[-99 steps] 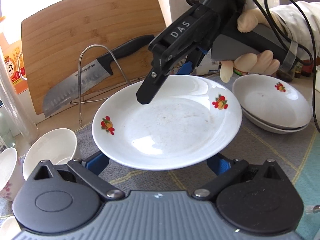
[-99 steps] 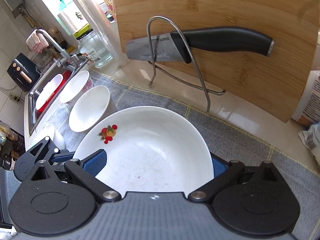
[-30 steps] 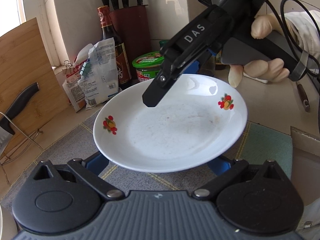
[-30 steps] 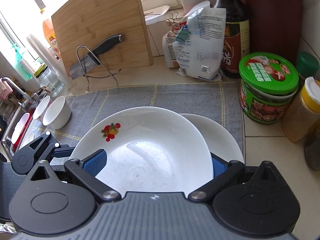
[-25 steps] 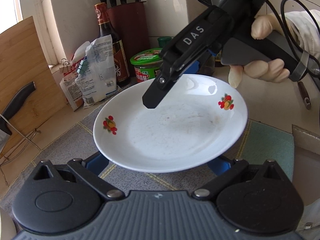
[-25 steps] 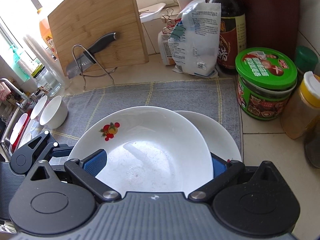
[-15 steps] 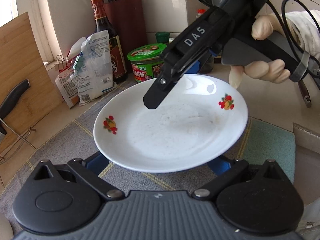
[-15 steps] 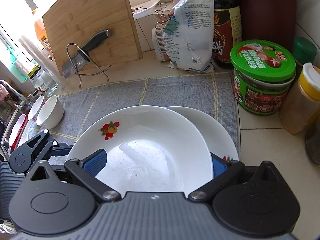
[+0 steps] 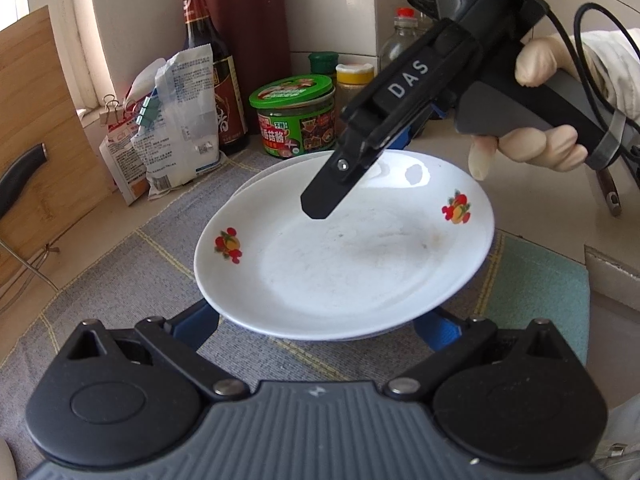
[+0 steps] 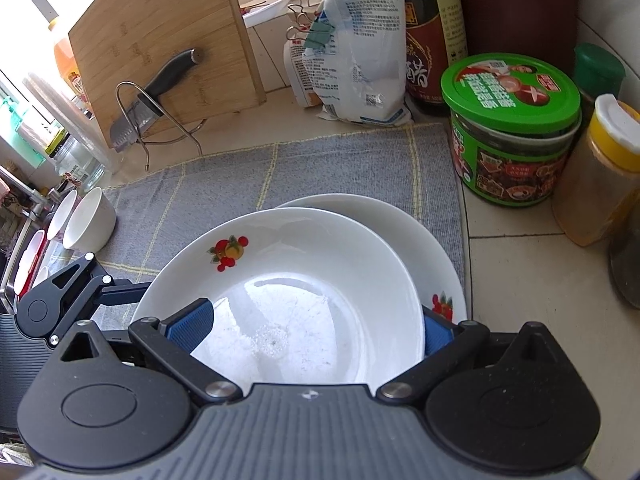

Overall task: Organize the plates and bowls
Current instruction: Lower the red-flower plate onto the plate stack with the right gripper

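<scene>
At nine o'clock in the right wrist view two small white bowls (image 10: pixel 89 219) sit rim to rim on the grey mat (image 10: pixel 240 184), near a sink edge that the left wrist view does not take in. Behind them, at eleven o'clock, a bamboo cutting board (image 10: pixel 160 44) stands upright with a knife (image 10: pixel 156 92) resting in a wire stand (image 10: pixel 168 120), blade low, handle pointing up to the right.

Toward the centre, the left gripper (image 9: pixel 316 320) has its blue pads spread wide, one on each side beneath the near rim of a white plate (image 9: pixel 344 256); whether they press it I cannot tell. The plate is round, so it has no long axis; it lies nearly level, face up, with fruit motifs at nine and two o'clock. It sits just above a second plate (image 10: pixel 436 248), whose rim shows behind it at one o'clock; the right wrist view alone shows that plate's own fruit motif. The right gripper (image 10: pixel 316 328) holds the upper plate across its far rim, pads at either side, apparently clamped on it. Only the left wrist view shows its body, lettered "DAS", and the gloved right hand (image 9: pixel 532 140).

To the right stand a white printed bag (image 10: pixel 360 44), a dark sauce bottle (image 10: pixel 434 40), a green-lidded jar (image 10: pixel 508 128) with Chinese characters, and a yellow-capped shaker (image 10: pixel 600 176). The left wrist view adds a teal cloth (image 9: pixel 536 288) at four o'clock.
</scene>
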Tool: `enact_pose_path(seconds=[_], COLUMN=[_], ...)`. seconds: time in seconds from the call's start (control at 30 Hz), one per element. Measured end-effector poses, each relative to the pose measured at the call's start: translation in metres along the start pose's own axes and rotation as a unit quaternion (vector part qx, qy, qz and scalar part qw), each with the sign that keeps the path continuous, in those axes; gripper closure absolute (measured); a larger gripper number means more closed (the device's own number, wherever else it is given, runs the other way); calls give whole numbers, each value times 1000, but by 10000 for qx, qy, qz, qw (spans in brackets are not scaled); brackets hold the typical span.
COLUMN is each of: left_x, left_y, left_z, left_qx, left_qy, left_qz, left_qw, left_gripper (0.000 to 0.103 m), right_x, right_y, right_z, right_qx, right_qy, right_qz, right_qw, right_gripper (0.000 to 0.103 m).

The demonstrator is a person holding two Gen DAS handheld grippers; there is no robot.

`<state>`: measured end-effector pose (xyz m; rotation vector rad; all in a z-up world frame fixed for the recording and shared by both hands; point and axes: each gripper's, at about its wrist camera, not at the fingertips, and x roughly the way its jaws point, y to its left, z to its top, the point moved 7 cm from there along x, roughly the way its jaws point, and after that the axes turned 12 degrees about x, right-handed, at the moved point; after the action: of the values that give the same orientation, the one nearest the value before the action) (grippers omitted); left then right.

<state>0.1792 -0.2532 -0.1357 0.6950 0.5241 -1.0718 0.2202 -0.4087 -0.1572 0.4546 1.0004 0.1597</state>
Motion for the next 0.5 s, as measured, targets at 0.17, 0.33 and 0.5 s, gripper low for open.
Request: enact_pose_path(seconds=[0.17, 0.33, 0.5], left_x=[0, 1, 0], left_y=[-1, -1, -1], left_z=[1, 1, 0], left_qx=[-24, -20, -21], left_qy=[-10, -5, -3], left_qz=[-50, -66, -43], left_qw=[10000, 10000, 10000], left_gripper=[0, 0, 0], right_x=[0, -1, -3], right_y=[-2, -2, -1], right_z=[0, 0, 0], right_qx=[21, -2, -14], right_qy=[12, 20, 3], right_qz=[-37, -83, -99], right_qw=[10000, 10000, 9999], right_gripper=[0, 0, 0])
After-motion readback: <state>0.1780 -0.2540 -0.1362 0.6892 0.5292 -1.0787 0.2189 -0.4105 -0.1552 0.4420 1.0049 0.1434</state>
